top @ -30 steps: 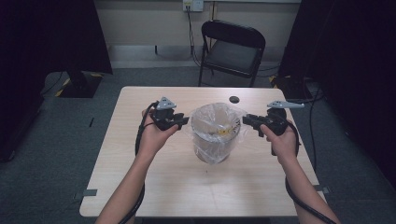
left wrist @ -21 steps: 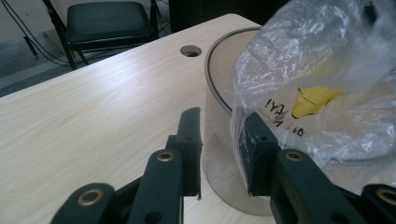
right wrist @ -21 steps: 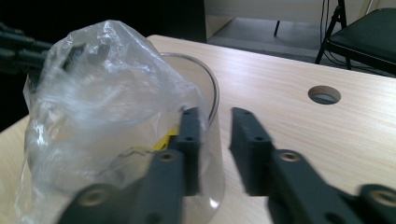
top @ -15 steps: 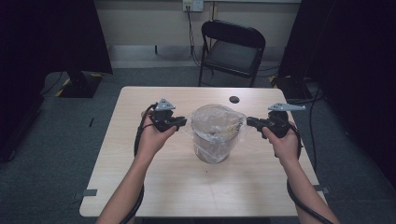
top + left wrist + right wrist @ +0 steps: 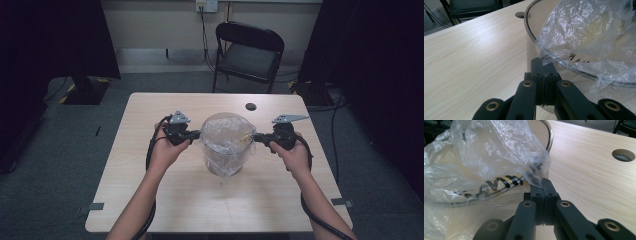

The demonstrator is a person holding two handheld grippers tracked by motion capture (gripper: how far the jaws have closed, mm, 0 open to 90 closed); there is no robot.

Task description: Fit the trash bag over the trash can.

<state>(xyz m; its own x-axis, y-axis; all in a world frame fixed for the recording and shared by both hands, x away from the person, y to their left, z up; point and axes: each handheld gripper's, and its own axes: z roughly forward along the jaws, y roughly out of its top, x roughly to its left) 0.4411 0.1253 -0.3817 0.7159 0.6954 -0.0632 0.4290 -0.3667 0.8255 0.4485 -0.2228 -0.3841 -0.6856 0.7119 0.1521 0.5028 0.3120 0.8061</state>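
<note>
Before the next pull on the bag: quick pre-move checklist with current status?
1. Left gripper shut on the plastic bag edge: ok, jaws have just been closing and pinch film at the bin rim.
2. Right gripper shut on the bag edge: ok, jaws have just been closing and film is caught at the tips.
3. Grips on opposite sides of the bin: ok in the high view.
4. Bin upright on the table: ok.
5. Bag seated over the rim all round: cannot tell, the far side is hidden by crumpled film.
6. Table hole clear of the bin: ok.
</note>
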